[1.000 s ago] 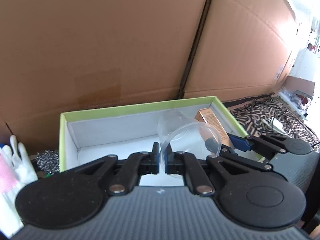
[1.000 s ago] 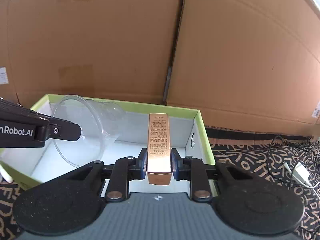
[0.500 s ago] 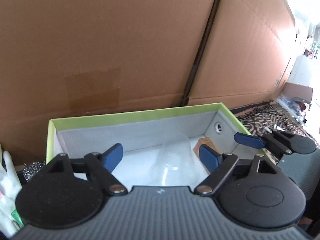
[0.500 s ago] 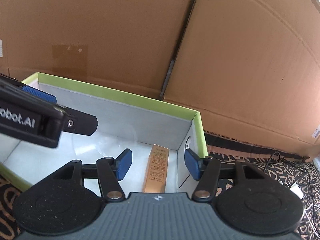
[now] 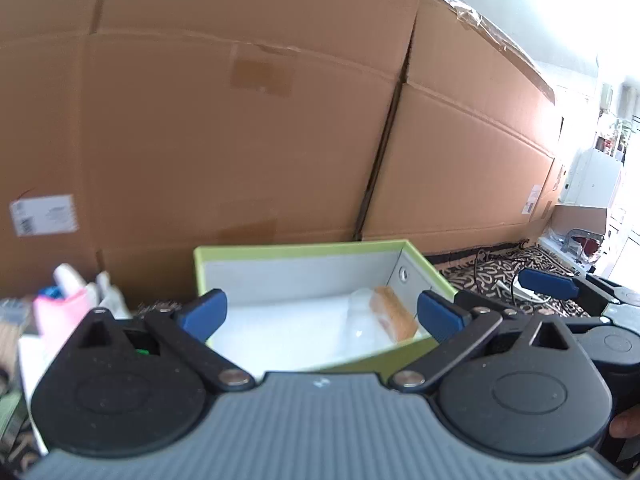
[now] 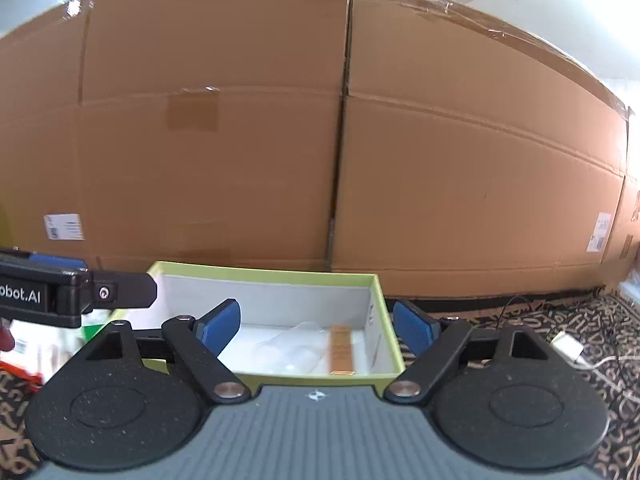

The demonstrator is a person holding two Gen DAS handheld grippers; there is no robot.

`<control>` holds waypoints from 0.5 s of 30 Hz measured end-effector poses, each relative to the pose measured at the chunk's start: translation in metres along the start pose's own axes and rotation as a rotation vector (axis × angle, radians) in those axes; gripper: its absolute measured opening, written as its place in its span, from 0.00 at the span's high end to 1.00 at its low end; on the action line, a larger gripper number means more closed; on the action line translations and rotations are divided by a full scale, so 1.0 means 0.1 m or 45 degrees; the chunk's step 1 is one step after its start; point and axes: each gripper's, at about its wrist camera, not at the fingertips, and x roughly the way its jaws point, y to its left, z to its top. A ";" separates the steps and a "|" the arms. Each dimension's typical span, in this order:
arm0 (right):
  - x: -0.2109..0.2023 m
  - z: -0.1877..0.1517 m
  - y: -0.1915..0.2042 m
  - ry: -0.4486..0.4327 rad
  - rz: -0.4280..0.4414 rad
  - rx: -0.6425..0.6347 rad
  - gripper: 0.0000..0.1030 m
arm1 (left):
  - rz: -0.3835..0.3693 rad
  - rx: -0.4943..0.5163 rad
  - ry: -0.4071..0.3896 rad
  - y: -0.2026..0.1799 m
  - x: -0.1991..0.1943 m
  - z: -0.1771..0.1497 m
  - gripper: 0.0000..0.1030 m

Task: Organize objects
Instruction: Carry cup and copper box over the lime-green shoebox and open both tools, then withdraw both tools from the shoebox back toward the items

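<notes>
1. Left gripper (image 5: 320,314): jaws spread wide, nothing between the blue pads (image 5: 202,314). It sits above the near edge of the green-rimmed box (image 5: 304,248).
2. Right gripper (image 6: 316,322): jaws also spread wide, empty. It sits in front of the same box, with the near rim (image 6: 320,378) just under the fingers.
3. The right gripper's blue fingertip also shows in the left view (image 5: 548,282), off to the box's right, over the patterned cloth (image 5: 488,280).
4. The left gripper's black finger enters the right view from the left edge (image 6: 116,290), near the box's left corner.
5. Clear plastic cup (image 6: 292,346): lying on its side on the white box floor, right half of the box.
6. Gold carton (image 6: 341,346): lying flat on the floor, just right of the cup and close to the right wall. In the left view, the cup (image 5: 362,320) and carton (image 5: 394,314) look to be touching; cannot confirm.
7. Behind the box: large brown cardboard boxes (image 6: 280,140).
8. Left of the box: pink and white items (image 5: 66,304), blurred, cannot identify.
9. Right of the box: white cable and plug (image 6: 568,346) on the cloth.
</notes>
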 end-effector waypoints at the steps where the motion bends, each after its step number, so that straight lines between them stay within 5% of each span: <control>1: 0.01 -0.07 -0.05 -0.005 0.015 0.014 0.14 | 0.023 -0.007 0.006 0.05 -0.13 -0.08 0.00; 15: -0.46 -0.52 0.61 0.065 0.172 0.048 0.12 | 0.234 -0.122 0.048 0.61 -1.07 -0.88 0.00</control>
